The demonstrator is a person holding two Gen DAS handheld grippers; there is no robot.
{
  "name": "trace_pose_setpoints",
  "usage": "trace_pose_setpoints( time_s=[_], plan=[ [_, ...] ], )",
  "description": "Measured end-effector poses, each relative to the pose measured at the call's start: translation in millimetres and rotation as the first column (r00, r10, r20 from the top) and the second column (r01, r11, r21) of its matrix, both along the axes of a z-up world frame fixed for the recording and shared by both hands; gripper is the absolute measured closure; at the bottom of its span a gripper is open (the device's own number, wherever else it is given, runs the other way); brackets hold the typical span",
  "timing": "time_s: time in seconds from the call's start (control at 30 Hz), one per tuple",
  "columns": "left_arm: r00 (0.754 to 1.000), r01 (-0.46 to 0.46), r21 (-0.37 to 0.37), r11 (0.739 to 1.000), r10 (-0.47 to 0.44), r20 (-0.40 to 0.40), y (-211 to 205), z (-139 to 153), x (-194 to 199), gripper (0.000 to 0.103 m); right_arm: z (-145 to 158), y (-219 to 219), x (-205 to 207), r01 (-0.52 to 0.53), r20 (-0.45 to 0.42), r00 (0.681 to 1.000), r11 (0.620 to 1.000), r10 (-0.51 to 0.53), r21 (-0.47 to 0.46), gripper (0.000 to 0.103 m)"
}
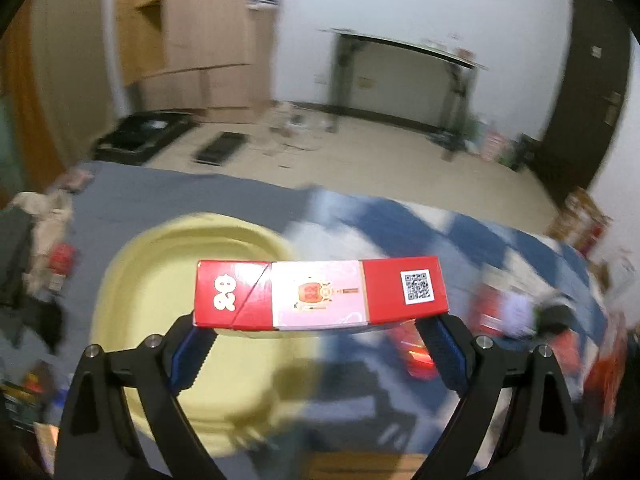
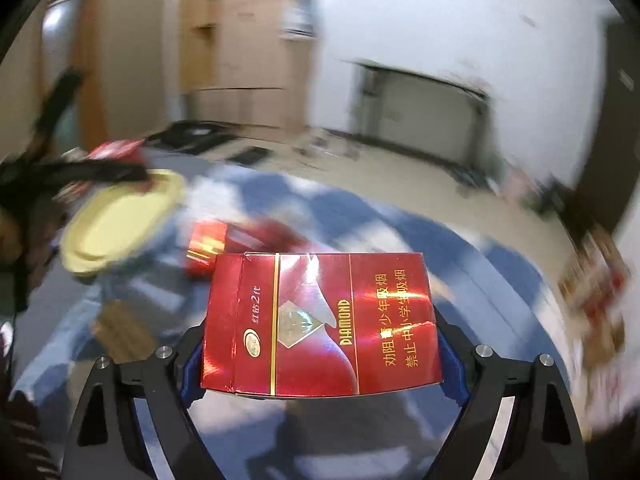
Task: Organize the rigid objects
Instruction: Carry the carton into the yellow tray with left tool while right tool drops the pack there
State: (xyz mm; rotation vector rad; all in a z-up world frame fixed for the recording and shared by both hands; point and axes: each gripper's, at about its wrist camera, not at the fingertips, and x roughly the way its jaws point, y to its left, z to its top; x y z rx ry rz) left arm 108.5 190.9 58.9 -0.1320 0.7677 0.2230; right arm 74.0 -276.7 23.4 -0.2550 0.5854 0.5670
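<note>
My left gripper [image 1: 320, 326] is shut on a red and pink cigarette box with a QR code [image 1: 320, 294], held lengthwise between the fingers above the right edge of a yellow tray [image 1: 160, 272]. My right gripper [image 2: 320, 354] is shut on a shiny red Diamond cigarette box [image 2: 320, 324], held above the blue and white cloth [image 2: 460, 248]. In the right wrist view the yellow tray [image 2: 116, 220] lies far to the left, with the left gripper's dark arm [image 2: 80, 172] and its red box [image 2: 116, 150] over it.
Another red box [image 2: 212, 244] lies on the cloth just beyond the Diamond box. More red boxes [image 1: 416, 352] lie blurred on the cloth at right. Clutter and dark clothes [image 1: 36, 248] sit left of the tray. Beyond the cloth are bare floor and a black desk [image 1: 400, 80].
</note>
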Motion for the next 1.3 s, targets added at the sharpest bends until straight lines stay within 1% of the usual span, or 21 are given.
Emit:
trace_pose_setpoints(
  time_s=[0.07, 0.17, 0.2, 0.27, 0.37, 0.43, 0.5, 0.53, 0.57, 0.63, 0.73, 0.77, 0.8, 0.83, 0.97, 1.03, 1.1, 1.17, 1.2, 1.23, 1.3],
  plan=[
    [0.998, -0.065, 0.036, 0.997, 0.065, 0.0, 35, -4, 0, 0.01, 10, 58, -10, -0.118, 0.019, 0.993, 0.993, 0.118, -0.027, 0.014],
    [0.985, -0.144, 0.061, 0.988, 0.149, -0.088, 95, -32, 2, 0.01, 9, 140, -15, -0.247, 0.0, 0.969, 0.969, 0.247, -0.028, 0.014],
    [0.981, -0.148, 0.05, 0.988, 0.153, -0.115, 107, -42, 1, 0.01, 5, 166, -12, -0.275, -0.015, 0.961, 0.961, 0.275, -0.034, 0.014],
    [0.978, -0.121, 0.006, 0.993, 0.12, -0.17, 130, -67, -5, 0.01, -6, 218, -6, -0.332, -0.037, 0.943, 0.942, 0.331, -0.055, 0.014],
    [0.969, -0.125, -0.002, 0.992, 0.122, -0.216, 147, -88, -12, 0.01, -24, 278, 6, -0.397, -0.072, 0.918, 0.912, 0.391, -0.102, 0.014],
    [0.968, -0.138, -0.03, 0.99, 0.128, -0.216, 156, -95, -12, 0.01, -39, 309, 10, -0.447, -0.092, 0.895, 0.882, 0.437, -0.148, 0.014],
    [0.969, -0.127, -0.069, 0.99, 0.109, -0.223, 159, -104, -8, 0.01, -53, 330, 9, -0.493, -0.107, 0.87, 0.843, 0.481, -0.215, 0.014],
    [0.968, -0.12, -0.067, 0.99, 0.102, -0.228, 156, -107, -7, 0.01, -63, 340, 10, -0.506, -0.111, 0.862, 0.823, 0.495, -0.26, 0.014],
    [0.967, -0.115, -0.061, 0.992, 0.098, -0.234, 154, -110, -5, 0.01, -68, 348, 18, -0.51, -0.118, 0.859, 0.816, 0.497, -0.274, 0.014],
    [0.962, -0.123, -0.061, 0.991, 0.104, -0.252, 150, -119, -1, 0.01, -79, 357, 36, -0.513, -0.139, 0.858, 0.814, 0.494, -0.273, 0.014],
    [0.961, -0.116, 0.0, 0.993, 0.112, -0.253, 144, -123, 6, 0.01, -89, 369, 41, -0.527, -0.144, 0.849, 0.793, 0.509, -0.306, 0.014],
    [0.962, -0.112, -0.014, 0.994, 0.105, -0.253, 144, -124, 7, 0.01, -94, 372, 40, -0.53, -0.148, 0.847, 0.786, 0.511, -0.32, 0.014],
    [0.964, -0.105, -0.069, 0.992, 0.084, -0.253, 142, -126, 8, 0.01, -96, 373, 39, -0.531, -0.154, 0.846, 0.783, 0.51, -0.322, 0.014],
    [0.963, -0.101, -0.09, 0.991, 0.074, -0.258, 140, -128, 9, 0.01, -98, 377, 41, -0.529, -0.161, 0.848, 0.787, 0.505, -0.317, 0.013],
    [0.95, -0.084, 0.006, 0.996, 0.082, -0.302, 131, -141, 11, 0.01, -97, 385, 44, -0.518, -0.151, 0.855, 0.797, 0.497, -0.309, 0.011],
    [0.945, -0.098, -0.012, 0.995, 0.089, -0.315, 136, -141, 8, 0.01, -94, 382, 47, -0.506, -0.161, 0.862, 0.809, 0.48, -0.299, 0.006],
    [0.948, -0.131, -0.052, 0.99, 0.11, -0.298, 142, -132, 3, 0.01, -90, 375, 45, -0.515, -0.154, 0.857, 0.815, 0.491, -0.265, 0.001],
    [0.949, -0.183, -0.088, 0.979, 0.153, -0.276, 147, -118, -1, 0.007, -80, 364, 44, -0.507, -0.133, 0.862, 0.83, 0.489, -0.232, 0.001],
    [0.951, -0.2, -0.083, 0.976, 0.173, -0.257, 147, -109, -3, 0.002, -78, 358, 42, -0.502, -0.131, 0.865, 0.837, 0.484, -0.217, 0.001],
    [0.957, -0.207, -0.07, 0.976, 0.186, -0.223, 144, -98, -5, 0.0, -72, 351, 42, -0.494, -0.125, 0.869, 0.847, 0.478, -0.196, 0.001],
    [0.97, -0.197, -0.055, 0.979, 0.187, -0.157, 137, -74, -9, 0.0, -60, 335, 39, -0.473, -0.106, 0.881, 0.866, 0.462, -0.16, 0.0]
  ],
)
